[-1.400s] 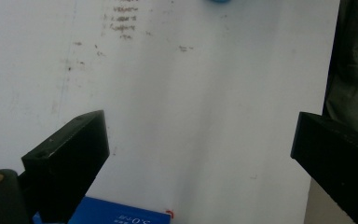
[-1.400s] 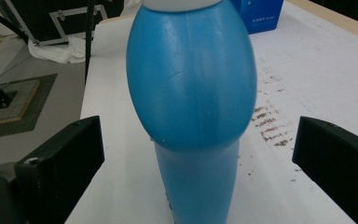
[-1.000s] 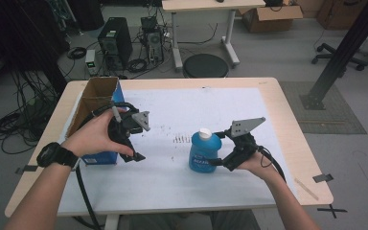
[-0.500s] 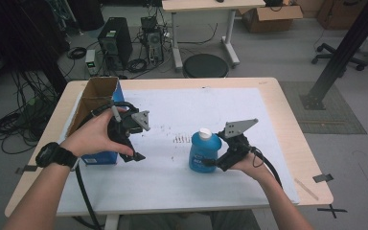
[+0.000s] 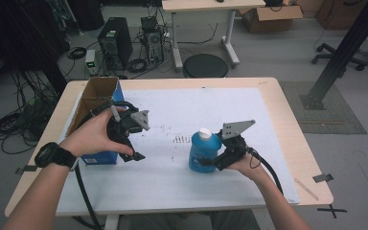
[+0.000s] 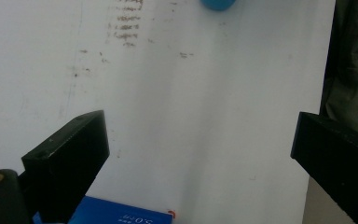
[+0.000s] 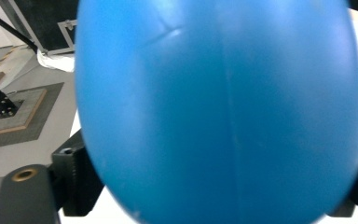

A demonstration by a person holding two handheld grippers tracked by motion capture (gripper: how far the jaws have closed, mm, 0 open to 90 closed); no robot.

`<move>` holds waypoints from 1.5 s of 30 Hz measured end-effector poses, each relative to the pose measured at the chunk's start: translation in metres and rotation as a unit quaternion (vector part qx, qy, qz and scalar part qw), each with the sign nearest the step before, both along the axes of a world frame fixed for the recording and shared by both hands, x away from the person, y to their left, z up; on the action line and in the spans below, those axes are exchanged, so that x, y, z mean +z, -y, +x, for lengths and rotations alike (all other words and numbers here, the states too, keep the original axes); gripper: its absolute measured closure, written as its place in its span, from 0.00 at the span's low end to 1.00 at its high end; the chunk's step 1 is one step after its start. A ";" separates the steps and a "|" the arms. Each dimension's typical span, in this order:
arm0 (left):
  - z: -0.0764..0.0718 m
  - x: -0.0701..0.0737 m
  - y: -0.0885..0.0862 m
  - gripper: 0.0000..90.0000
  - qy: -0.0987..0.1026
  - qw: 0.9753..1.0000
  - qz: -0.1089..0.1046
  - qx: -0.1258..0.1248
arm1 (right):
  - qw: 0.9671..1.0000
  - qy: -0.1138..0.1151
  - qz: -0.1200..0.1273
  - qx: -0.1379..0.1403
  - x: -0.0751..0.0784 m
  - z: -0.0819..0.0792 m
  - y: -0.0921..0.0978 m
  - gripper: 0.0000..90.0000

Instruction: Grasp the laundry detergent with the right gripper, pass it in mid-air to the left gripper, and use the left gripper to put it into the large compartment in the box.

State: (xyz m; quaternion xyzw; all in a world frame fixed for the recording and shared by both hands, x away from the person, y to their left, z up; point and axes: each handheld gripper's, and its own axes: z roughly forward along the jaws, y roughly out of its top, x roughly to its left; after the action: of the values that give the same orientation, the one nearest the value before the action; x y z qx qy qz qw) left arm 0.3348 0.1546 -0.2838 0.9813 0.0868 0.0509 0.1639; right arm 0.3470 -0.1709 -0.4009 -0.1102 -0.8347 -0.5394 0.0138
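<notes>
- Blue bottle [image 5: 202,149]: white cap, upright on the white table cover [image 5: 191,191], right of centre.
- Right gripper [image 5: 210,162]: jaws pressed against the bottle's sides.
- Left gripper [image 5: 133,152]: jaws spread wide, nothing between them, just beside the cardboard box [image 5: 97,96].

Over the last second the right gripper [image 5: 216,161] has moved in toward the blue bottle [image 5: 202,152]: its grey plate, which stood higher and further to the right of the bottle, now sits lower and close beside the white cap [image 5: 204,132]. The jaws, earlier next to the bottle's lower right side, now stand on either side of its body [image 7: 223,112] and appear to press against it, though contact on the right flank is hard to confirm at such close range. The right hand [image 5: 249,165] has followed, sliding slightly left and nearer to the bottle.
</notes>
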 end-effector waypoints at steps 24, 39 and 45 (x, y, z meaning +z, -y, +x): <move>0.000 0.004 -0.002 0.05 0.005 1.000 -0.004 0.001 | 1.000 0.013 0.000 -0.007 -0.008 -0.001 -0.005 0.36; -0.001 0.004 -0.002 0.05 0.006 1.000 -0.004 0.000 | 1.000 0.028 0.000 -0.014 -0.009 -0.004 -0.005 0.45; -0.001 0.005 -0.001 0.05 0.006 1.000 -0.004 0.000 | 0.999 0.034 0.004 -0.017 -0.010 -0.005 -0.005 0.46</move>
State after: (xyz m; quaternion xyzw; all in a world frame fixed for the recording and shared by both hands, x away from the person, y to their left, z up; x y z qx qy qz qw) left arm 0.3334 0.1552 -0.2792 0.9803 0.0862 0.0567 0.1684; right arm 0.3419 -0.1662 -0.4110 -0.1056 -0.8306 -0.5462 -0.0233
